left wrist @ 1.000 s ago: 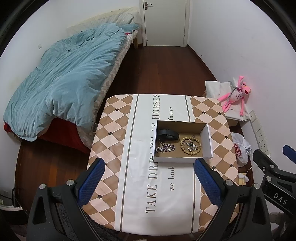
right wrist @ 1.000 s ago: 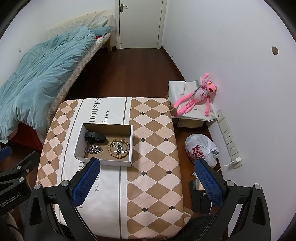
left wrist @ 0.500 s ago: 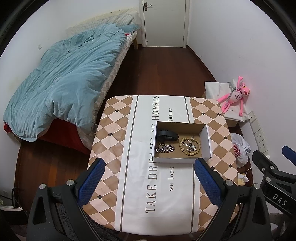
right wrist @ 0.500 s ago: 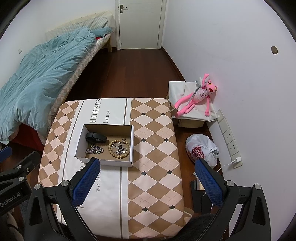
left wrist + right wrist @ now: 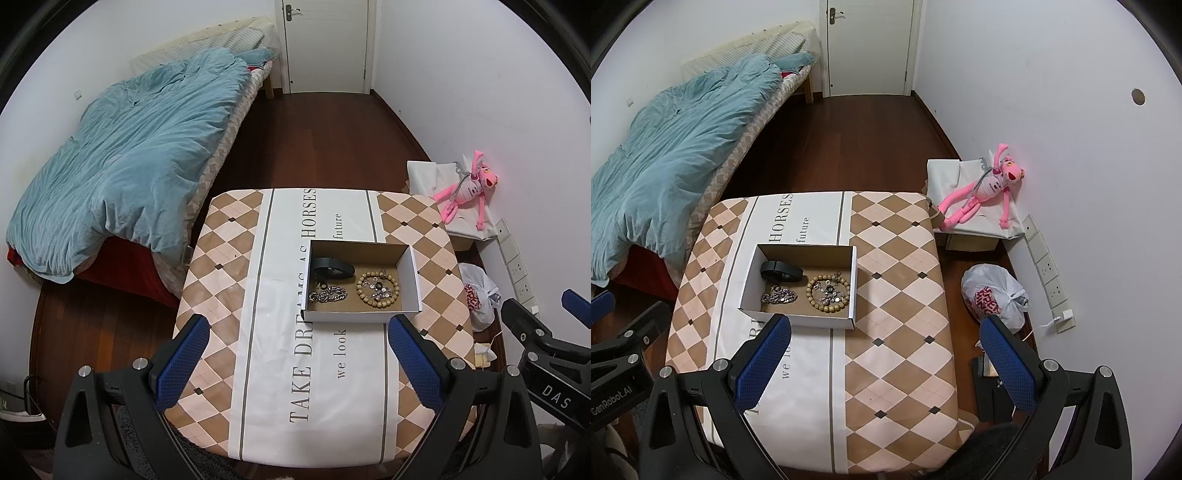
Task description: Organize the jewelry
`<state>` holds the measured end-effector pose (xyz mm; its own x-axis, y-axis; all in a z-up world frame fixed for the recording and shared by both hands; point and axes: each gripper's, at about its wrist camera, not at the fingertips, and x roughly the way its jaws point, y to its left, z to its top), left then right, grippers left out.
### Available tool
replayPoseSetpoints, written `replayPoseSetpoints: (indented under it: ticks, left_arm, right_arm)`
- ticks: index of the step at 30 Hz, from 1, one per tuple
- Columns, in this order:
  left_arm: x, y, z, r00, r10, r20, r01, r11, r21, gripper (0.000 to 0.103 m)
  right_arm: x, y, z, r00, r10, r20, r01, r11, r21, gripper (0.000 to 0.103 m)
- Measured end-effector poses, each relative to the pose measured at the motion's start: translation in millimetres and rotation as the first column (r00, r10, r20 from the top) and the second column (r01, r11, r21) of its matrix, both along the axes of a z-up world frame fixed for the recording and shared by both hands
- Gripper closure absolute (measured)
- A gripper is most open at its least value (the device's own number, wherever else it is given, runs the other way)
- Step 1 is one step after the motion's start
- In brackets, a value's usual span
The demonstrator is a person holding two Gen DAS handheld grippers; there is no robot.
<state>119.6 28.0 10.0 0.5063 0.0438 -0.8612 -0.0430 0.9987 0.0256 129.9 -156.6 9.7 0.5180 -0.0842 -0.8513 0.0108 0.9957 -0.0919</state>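
Note:
An open white cardboard box (image 5: 414,275) (image 5: 748,280) sits on the checked tablecloth. Inside lie a black band (image 5: 332,266) (image 5: 781,273), a silver chain (image 5: 328,295) (image 5: 778,297) and a wooden bead bracelet (image 5: 378,289) (image 5: 827,290) with small metal pieces in its ring. My left gripper (image 5: 299,363) is open and empty, held high above the table's near side. My right gripper (image 5: 886,363) is open and empty, high above the table's right part. Each gripper shows at the edge of the other's view.
The table (image 5: 229,280) stands between a bed with a blue duvet (image 5: 129,166) on the left and a white wall on the right. A pink plush toy (image 5: 982,192) lies on a low box and a white plastic bag (image 5: 993,295) on the floor.
Both views have drifted very slightly; the box and the jewelry have not moved. Both grippers stay open.

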Motion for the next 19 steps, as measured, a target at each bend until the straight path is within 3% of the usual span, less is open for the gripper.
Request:
replayPoseSetpoints:
  ticks: [19]
  left_arm:
    - [-2.2, 1.6, 0.1, 1.000, -0.002, 0.009, 0.002, 1.000, -0.002, 0.004]
  right_arm:
    - [-2.1, 1.1, -2.3, 1.000, -0.002, 0.001, 0.002, 1.000, -0.004, 0.000]
